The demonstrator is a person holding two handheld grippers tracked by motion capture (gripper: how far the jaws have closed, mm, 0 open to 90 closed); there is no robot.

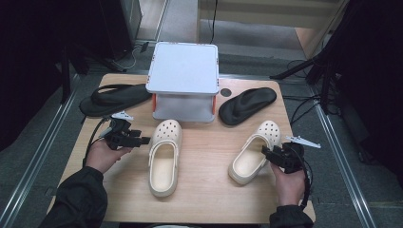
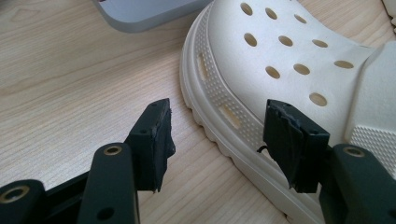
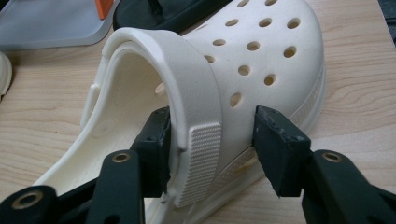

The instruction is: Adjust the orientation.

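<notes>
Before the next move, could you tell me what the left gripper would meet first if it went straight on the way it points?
Probably the side wall of the left cream perforated foam clog: the left gripper, jaws open, points at its ribbed sole edge, still apart from it.

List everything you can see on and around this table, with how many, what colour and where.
clogs: two, cream, perforated; left clog at table centre, right clog angled to its right
flip-flops: two, black; one at far left edge, one right of the rack
shoe rack: one, grey with orange fittings, far centre
table: one, light wood
left gripper: black, jaws open beside the left clog's sole edge
right gripper: black, jaws straddling the right clog's side wall, far pad apart from it
hands: two, dark sleeves, at near edge; left hand, right hand
</notes>
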